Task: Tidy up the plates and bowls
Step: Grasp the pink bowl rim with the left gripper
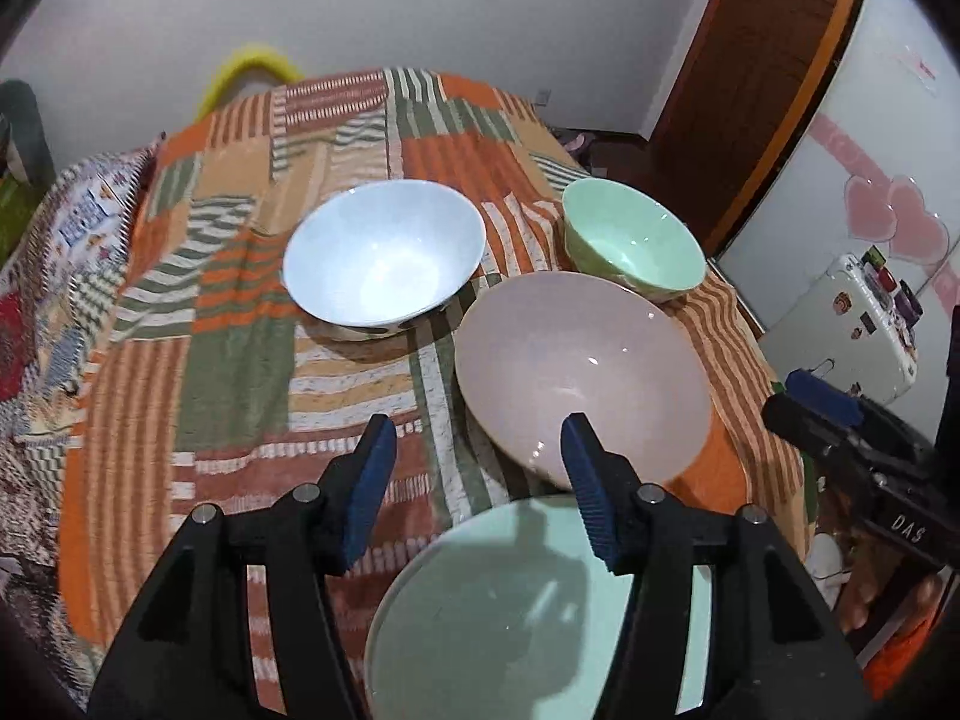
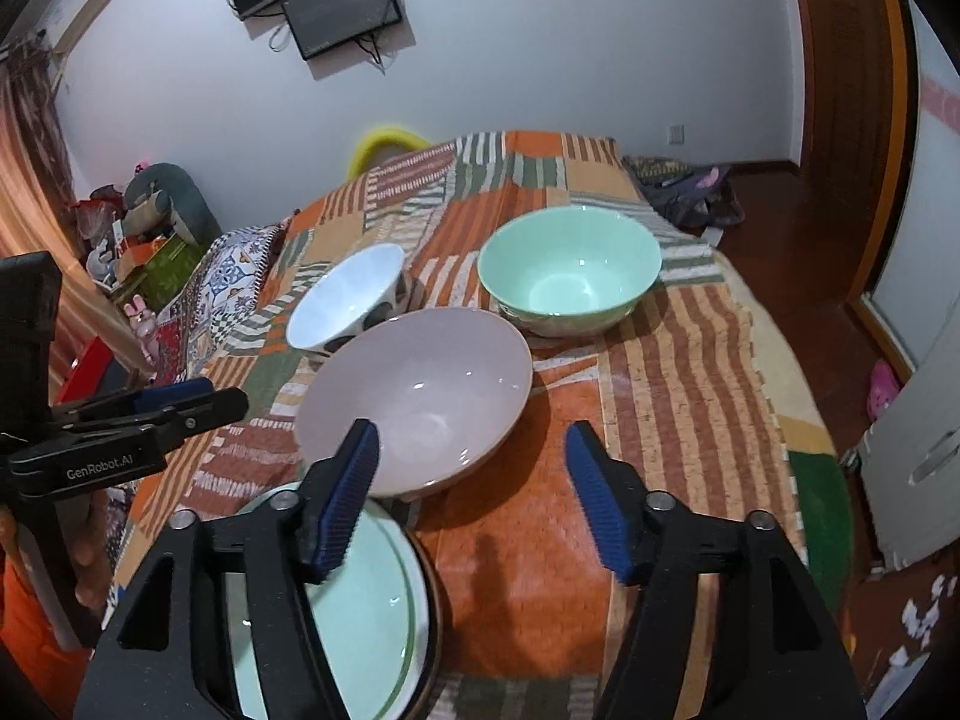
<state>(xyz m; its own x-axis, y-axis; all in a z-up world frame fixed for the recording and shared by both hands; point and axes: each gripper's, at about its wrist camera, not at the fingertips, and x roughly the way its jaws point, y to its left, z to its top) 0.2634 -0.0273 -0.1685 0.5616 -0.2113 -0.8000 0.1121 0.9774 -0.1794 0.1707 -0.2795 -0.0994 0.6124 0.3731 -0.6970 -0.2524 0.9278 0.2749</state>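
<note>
Three bowls stand on a striped patchwork cloth (image 1: pixel 240 360): a white bowl (image 1: pixel 384 258) at the left, a small green bowl (image 1: pixel 636 246) at the back right and a wide pink bowl (image 1: pixel 576 372) in front. A pale green plate (image 1: pixel 510 630) lies at the near edge, under my left gripper (image 1: pixel 478 426), which is open and holds nothing. In the right wrist view the plate (image 2: pixel 360 618) tops a small stack. My right gripper (image 2: pixel 471 429) is open and empty, just in front of the pink bowl (image 2: pixel 420 396), with the green bowl (image 2: pixel 570 276) and white bowl (image 2: pixel 348 300) beyond. The left gripper (image 2: pixel 222 396) shows at the left.
A yellow chair back (image 2: pixel 384 144) rises behind the table's far edge. A white fridge (image 1: pixel 840 330) and a wooden door (image 1: pixel 750 90) stand to the right. Toys and boxes (image 2: pixel 150 222) pile up at the left wall. A screen (image 2: pixel 342 6) hangs on the wall.
</note>
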